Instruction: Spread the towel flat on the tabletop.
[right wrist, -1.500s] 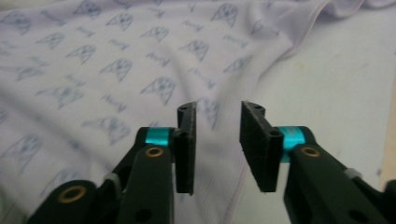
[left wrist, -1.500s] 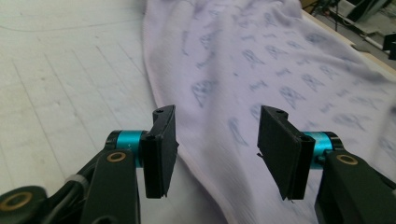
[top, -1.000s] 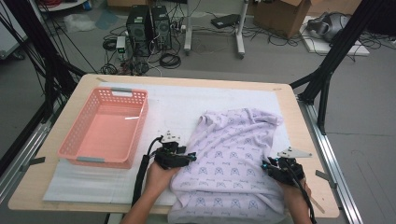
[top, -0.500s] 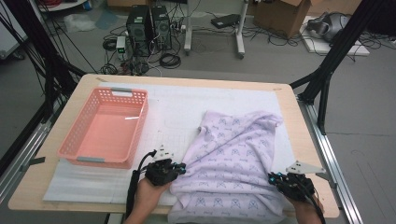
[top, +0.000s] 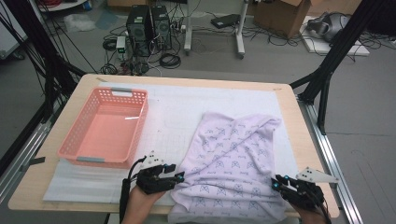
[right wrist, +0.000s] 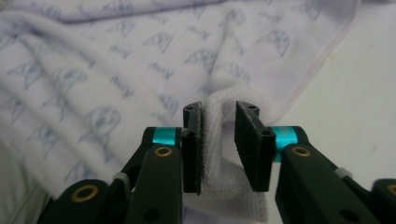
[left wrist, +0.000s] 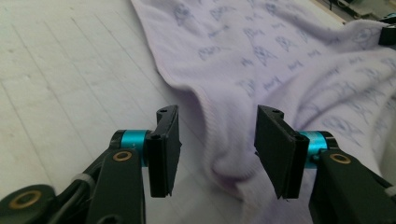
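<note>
Our left gripper and right gripper, fingers just opening, straddle unpinched folds of the lavender towel on the tabletop.

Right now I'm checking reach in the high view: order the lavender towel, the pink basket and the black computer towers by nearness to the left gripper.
1. Lavender towel, touching the left gripper, on its right.
2. Pink basket, up-left on the table.
3. Black computer towers, on the floor beyond the table.

I see the basket on the table's left half. The towel lies right of it, running to the near edge.
</note>
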The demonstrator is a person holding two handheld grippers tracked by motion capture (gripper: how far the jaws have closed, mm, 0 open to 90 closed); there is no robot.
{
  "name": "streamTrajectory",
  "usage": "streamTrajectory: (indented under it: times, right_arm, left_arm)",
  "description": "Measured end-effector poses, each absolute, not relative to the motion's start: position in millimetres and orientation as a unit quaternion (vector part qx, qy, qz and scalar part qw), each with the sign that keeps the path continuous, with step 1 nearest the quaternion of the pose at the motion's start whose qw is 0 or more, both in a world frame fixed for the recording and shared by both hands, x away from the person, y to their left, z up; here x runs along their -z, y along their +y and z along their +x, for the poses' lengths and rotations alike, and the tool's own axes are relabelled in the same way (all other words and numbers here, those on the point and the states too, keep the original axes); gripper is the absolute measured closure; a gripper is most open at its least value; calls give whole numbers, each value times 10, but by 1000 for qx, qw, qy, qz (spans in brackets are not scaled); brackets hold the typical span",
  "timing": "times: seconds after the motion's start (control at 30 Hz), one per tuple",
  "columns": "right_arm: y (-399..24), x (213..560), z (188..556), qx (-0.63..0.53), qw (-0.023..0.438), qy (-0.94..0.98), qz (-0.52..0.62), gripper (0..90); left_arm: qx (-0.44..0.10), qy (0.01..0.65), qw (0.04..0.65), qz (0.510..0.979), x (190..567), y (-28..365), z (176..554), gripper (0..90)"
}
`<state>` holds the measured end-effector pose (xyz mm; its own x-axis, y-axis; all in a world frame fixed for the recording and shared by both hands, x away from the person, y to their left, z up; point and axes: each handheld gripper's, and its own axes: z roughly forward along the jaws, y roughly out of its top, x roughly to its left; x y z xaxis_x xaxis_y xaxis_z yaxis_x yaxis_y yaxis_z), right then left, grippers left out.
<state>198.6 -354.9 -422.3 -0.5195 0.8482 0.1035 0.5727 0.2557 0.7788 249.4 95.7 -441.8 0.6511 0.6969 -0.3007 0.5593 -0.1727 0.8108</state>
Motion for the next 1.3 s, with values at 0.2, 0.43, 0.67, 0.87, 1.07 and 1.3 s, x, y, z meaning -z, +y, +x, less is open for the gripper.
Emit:
streamTrajectory:
  times: [0.2, 0.43, 0.67, 0.87, 1.07, 1.3]
  right_arm:
    - [-3363, 4235, 2457, -385, 191, 778, 458, 614]
    - [-3249, 4205, 2803, -396, 203, 768, 461, 565]
    - [-3219, 4363, 3049, -350, 194, 786, 471, 564]
    - [-3209, 4434, 3007, -342, 187, 801, 454, 853]
    - [-3256, 4435, 2892, -351, 178, 802, 450, 875]
    - [-3403, 4404, 2559, -353, 163, 810, 439, 877]
  left_arm:
    - [-70, 421, 504, 751, 4390, 941, 2792, 489]
    - [-88, 418, 510, 747, 4383, 897, 3000, 493]
    - [-62, 434, 512, 739, 4519, 773, 3294, 496]
    - [-40, 426, 479, 766, 4547, 631, 3362, 475]
    - [-111, 379, 427, 814, 4500, 393, 3256, 819]
    - [-92, 379, 426, 816, 4433, 591, 2974, 872]
